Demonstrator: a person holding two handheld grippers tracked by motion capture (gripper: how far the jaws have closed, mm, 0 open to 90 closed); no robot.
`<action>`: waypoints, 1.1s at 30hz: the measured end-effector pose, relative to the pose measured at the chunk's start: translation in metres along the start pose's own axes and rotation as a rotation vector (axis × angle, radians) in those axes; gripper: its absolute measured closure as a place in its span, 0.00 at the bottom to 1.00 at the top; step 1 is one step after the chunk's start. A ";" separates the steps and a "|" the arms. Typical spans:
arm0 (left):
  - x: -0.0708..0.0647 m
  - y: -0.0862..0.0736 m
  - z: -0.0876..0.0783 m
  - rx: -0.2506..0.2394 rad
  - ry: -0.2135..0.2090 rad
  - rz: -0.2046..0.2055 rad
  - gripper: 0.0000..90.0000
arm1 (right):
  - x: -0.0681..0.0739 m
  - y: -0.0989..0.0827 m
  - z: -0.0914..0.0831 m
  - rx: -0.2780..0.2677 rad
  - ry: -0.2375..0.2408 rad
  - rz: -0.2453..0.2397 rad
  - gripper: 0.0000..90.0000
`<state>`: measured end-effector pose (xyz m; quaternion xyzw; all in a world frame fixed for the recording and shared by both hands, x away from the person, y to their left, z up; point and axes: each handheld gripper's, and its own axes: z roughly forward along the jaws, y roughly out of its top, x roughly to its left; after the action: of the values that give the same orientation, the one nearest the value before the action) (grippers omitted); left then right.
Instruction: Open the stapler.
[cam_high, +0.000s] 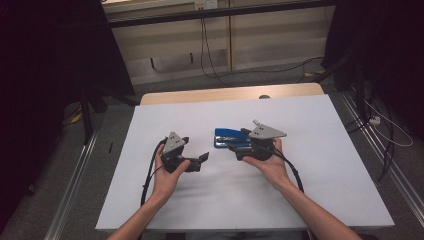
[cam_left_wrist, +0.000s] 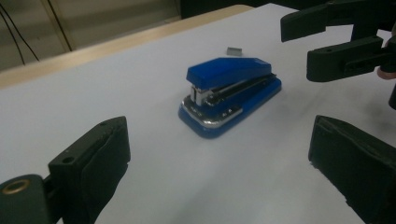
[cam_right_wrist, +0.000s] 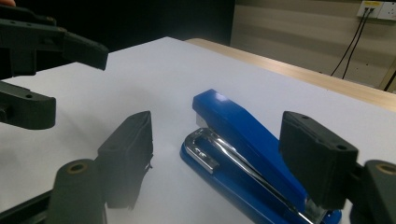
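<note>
While the bench (cam_high: 320, 200) is taking up most of the middle of the high view, covered in a plain white sheet with a strip of wood peeking out along its far edge, everything else is sitting pretty small on it. Two forearms are coming in from the bottom of the frame, each hand gripping a black tool with a grey three-cornered plate on top.

Left tool (cam_high: 204, 158) is hanging just left of center, pointing toward the right of the frame, and its jaws are standing wide with nothing between them. In the left gripper view they're sitting in the two bottom corners, well apart, with bare white sheet in between.

Right tool (cam_high: 231, 143) is sitting just right of center and pointing left. Its jaws are standing fairly wide, and in the right gripper view they're flanking the blue stapler (cam_right_wrist: 243, 154): one jaw is hanging off to the left, clear of it, and the other is right at the stapler's rear end on the right side, though I honestly can't tell if it's touching. So not gripping it.

Stapler itself is lying flat on the sheet dead center in the high view, closed, chrome nose pointing toward the left tool.

Smallest bit: a little grey strip of staples (cam_left_wrist: 233, 51) is lying just behind the stapler, upper middle of the left gripper view.
</note>
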<state>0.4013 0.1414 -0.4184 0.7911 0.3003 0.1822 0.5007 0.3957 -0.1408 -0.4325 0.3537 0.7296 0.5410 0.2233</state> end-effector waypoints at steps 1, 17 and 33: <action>0.001 0.001 0.003 0.004 -0.009 -0.006 0.06 | 0.000 0.001 0.002 -0.002 0.000 0.001 0.32; 0.015 0.011 0.021 -0.023 0.031 -0.025 0.06 | -0.006 0.005 0.026 0.007 0.018 0.002 0.85; 0.032 0.011 0.058 0.028 0.007 -0.033 0.08 | -0.011 -0.003 0.032 0.061 0.022 -0.016 1.00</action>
<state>0.4631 0.1192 -0.4342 0.7923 0.3174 0.1727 0.4916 0.4244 -0.1299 -0.4459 0.3485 0.7511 0.5204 0.2087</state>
